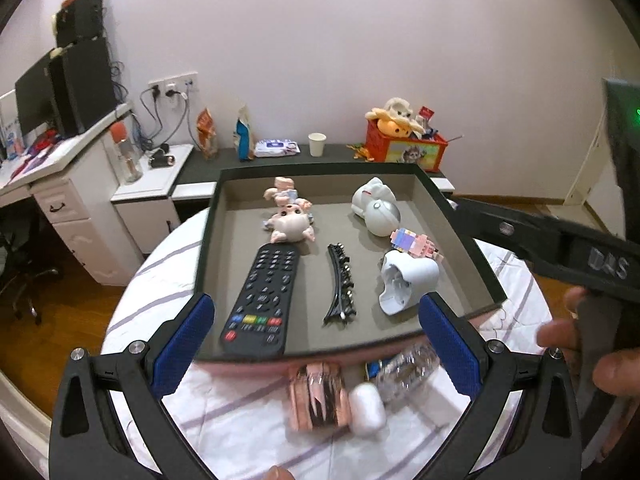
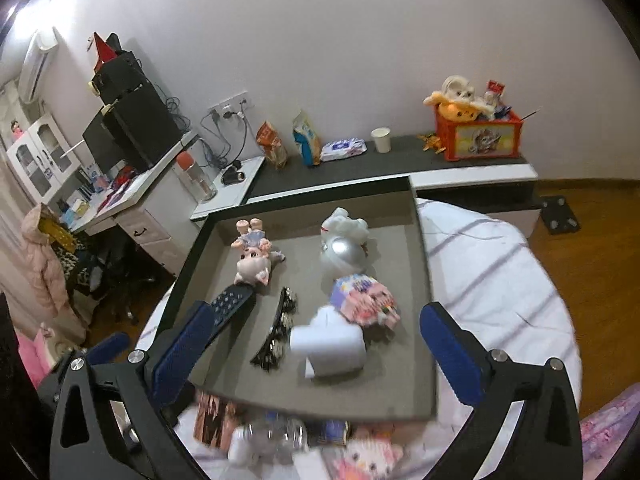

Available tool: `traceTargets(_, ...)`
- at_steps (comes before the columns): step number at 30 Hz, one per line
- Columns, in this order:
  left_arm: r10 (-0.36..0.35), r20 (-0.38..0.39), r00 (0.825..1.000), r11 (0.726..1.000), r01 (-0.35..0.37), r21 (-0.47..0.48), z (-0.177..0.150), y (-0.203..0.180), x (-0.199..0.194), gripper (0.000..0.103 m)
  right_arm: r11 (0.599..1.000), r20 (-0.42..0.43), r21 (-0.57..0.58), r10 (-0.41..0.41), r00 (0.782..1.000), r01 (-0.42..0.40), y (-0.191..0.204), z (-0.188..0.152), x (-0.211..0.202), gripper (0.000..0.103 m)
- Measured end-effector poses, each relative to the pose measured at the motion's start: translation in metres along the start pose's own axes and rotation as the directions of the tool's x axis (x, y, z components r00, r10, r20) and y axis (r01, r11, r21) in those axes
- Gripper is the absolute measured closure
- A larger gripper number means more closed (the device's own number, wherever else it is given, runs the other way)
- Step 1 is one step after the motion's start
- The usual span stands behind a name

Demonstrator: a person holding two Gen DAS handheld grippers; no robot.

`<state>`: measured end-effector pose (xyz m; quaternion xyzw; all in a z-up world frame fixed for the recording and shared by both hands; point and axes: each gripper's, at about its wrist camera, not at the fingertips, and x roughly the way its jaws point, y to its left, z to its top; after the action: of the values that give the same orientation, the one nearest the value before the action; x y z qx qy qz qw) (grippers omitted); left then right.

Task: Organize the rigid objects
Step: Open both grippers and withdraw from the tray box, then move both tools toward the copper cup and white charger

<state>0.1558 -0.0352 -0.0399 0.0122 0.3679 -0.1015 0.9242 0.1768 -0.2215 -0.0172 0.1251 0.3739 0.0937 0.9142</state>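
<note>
Both the left gripper (image 1: 316, 320) and right gripper (image 2: 316, 326) hung wide and empty; the near earbud case (image 1: 367, 408), possibly slick, could squirt free.

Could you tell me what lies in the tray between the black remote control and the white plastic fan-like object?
A black studded hair clip lies between the black remote control and the white plastic fan-like object, clearest in the left wrist view.

Room: a plain pale wall (image 1: 340, 40) is running behind a low dark-topped cabinet (image 2: 360, 168), with wood flooring (image 2: 592, 248) showing to the right. A white desk (image 1: 60, 184) is carrying a dark monitor (image 1: 36, 104) at left; a wall-mounted air conditioner (image 2: 36, 64) is catching bright light.
</note>
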Motion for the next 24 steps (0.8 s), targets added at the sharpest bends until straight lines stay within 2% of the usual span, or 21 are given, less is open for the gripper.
traceTargets(5, 0.011, 0.023, 1.0, 1.0, -0.011, -0.019, -0.017, 0.006, -0.028, 0.0, 0.996, 0.046, -0.055, -0.071, 0.996, 0.073, 0.013, -0.025, -0.038, 0.0)
traceTargets(10, 0.021, 0.039, 0.999, 0.999, -0.019, -0.044, -0.04, 0.012, -0.055, 0.0, 0.986, 0.058, -0.092, -0.134, 0.989, 0.139, 0.021, -0.055, -0.065, 0.0)
traceTargets(24, 0.032, 0.031, 0.999, 0.995, -0.029, -0.098, -0.099, 0.028, -0.102, 0.0, 0.975, 0.035, -0.138, -0.169, 0.985, 0.172, 0.035, -0.124, -0.102, 0.0)
